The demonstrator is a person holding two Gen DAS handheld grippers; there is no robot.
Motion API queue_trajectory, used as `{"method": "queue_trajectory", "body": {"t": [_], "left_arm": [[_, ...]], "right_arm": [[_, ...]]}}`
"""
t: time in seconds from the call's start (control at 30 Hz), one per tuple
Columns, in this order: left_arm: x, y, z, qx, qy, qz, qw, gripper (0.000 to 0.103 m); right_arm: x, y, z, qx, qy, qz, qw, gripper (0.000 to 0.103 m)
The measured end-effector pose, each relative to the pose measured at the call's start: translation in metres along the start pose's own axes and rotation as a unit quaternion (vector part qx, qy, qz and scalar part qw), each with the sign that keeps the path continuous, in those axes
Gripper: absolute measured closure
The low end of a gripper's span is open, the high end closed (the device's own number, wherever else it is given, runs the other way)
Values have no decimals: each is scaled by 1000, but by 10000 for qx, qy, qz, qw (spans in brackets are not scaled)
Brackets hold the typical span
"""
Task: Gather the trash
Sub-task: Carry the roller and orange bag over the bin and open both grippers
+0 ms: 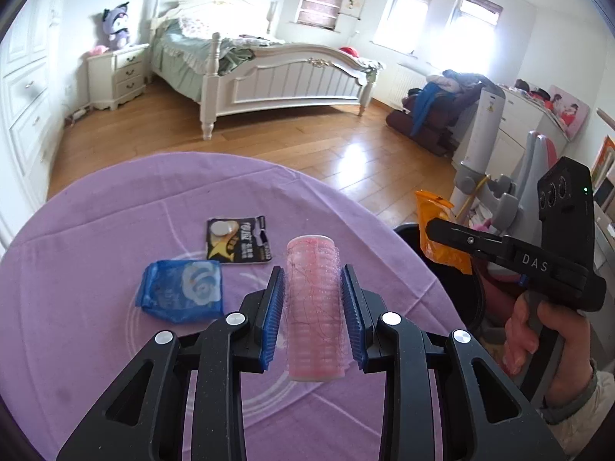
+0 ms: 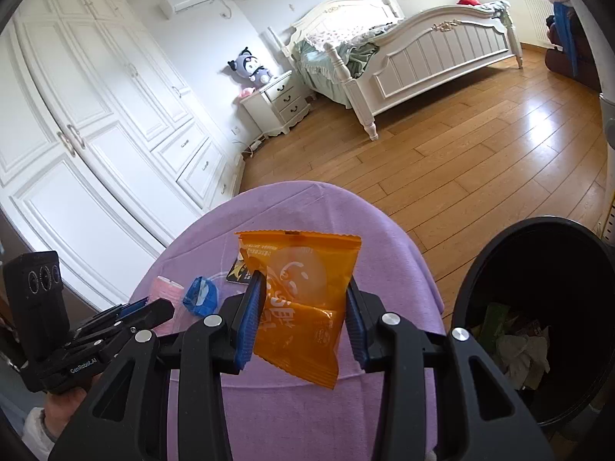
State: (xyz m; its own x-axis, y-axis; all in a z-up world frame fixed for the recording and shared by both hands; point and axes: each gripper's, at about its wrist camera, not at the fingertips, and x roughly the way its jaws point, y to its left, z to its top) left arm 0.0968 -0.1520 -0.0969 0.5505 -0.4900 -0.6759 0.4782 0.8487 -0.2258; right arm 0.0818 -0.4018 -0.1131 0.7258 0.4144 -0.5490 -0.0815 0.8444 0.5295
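My left gripper (image 1: 312,271) is shut on a pink hair roller (image 1: 313,307) with hairs stuck to it, held upright above the purple-clothed table (image 1: 96,269). A blue wrapper (image 1: 180,292) and a black packet (image 1: 238,240) lie on the cloth beyond it. My right gripper (image 2: 303,280) is shut on an orange snack packet (image 2: 303,299), which hangs over the table's right part beside the black trash bin (image 2: 467,288). In the left wrist view the right gripper (image 1: 436,226) and the orange packet (image 1: 438,207) are above the bin (image 1: 457,292).
The bin holds crumpled paper and wrappers (image 2: 519,349). A person's hand (image 1: 526,330) grips the right handle. Wooden floor (image 2: 461,153) lies beyond the table, with a white bed (image 1: 269,73), a nightstand (image 1: 119,73) and wardrobes (image 2: 96,115) further off.
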Motion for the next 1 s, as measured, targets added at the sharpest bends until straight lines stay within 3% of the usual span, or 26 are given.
{"method": "queue_trajectory", "body": {"t": [0.27, 0.73, 1.0], "left_arm": [[22, -36, 17, 30, -120, -346, 9993, 72], [98, -111, 26, 406, 465, -1035, 9927, 72], [136, -152, 25, 652, 774, -1234, 9872, 72]], "right_arm": [[-20, -43, -4, 523, -213, -98, 9984, 64], [-42, -133, -16, 1458, -446, -392, 9875, 64], [-46, -175, -24, 1813, -462, -488, 9811, 64]]}}
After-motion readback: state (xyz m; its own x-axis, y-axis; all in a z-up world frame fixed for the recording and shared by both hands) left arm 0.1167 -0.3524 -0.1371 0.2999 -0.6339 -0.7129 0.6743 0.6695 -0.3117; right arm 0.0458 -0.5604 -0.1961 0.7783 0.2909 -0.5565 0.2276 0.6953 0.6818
